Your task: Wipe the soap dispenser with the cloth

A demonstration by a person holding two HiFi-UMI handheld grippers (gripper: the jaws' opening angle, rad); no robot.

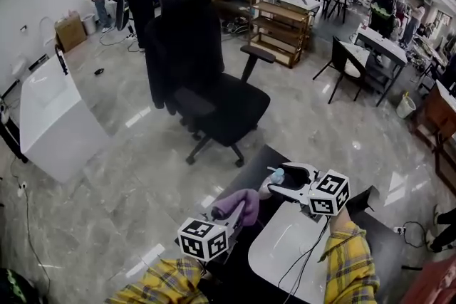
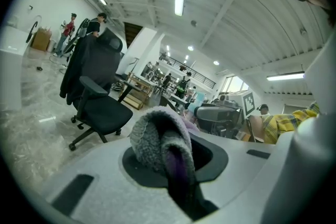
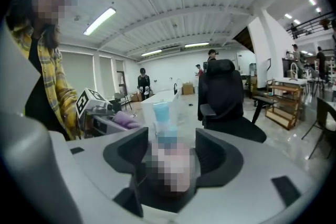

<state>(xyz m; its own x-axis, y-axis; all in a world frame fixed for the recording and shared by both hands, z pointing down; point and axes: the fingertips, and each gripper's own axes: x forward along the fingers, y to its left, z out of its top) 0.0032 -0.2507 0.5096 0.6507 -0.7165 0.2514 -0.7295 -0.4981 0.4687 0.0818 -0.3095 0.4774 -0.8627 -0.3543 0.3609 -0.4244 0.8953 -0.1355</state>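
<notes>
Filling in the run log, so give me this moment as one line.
left tool: shut on cloth | right tool: jaws wide, soap dispenser between them

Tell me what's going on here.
A person in a yellow plaid shirt holds a gripper in each hand over a dark table. The left gripper is shut on a purple-and-grey cloth. The right gripper is open, its jaws wide apart with the soap dispenser between them, pump end pointing away. In the head view the cloth sits close beside the dispenser; whether they touch isn't clear.
</notes>
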